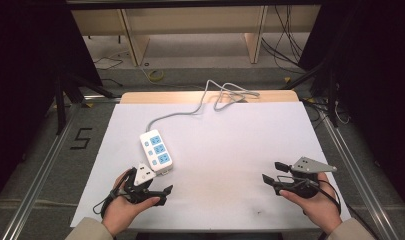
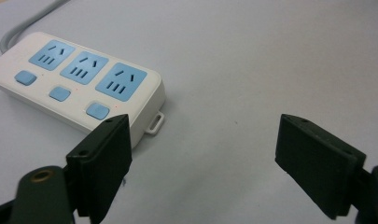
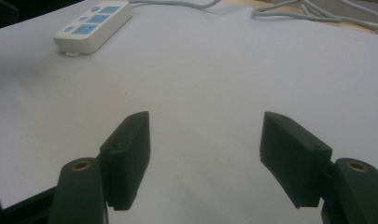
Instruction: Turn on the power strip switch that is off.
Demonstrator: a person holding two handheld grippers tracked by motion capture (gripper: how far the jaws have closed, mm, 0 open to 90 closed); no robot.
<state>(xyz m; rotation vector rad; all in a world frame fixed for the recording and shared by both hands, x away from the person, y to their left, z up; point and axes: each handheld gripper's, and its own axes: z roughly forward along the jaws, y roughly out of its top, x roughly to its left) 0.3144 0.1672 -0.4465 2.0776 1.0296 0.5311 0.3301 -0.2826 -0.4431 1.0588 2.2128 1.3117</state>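
White table (image 1: 230, 150), unlabelled power strip (image 1: 156, 148).

Looks like a lab or recording rig rather than a home: white-covered table (image 1: 240, 150) framed by aluminium rails (image 1: 362, 170), black curtains (image 1: 20, 75) on both sides, loose cables (image 1: 285, 45) across the grey floor, a taped "5" marker (image 1: 81, 138).

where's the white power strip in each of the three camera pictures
High view: the power strip lies left of centre on the white sheet, just beyond the left gripper.
Left gripper view: upper left, by the left-hand jaw.
Right gripper view: far upper left.
Shared landmark: its grey cord.
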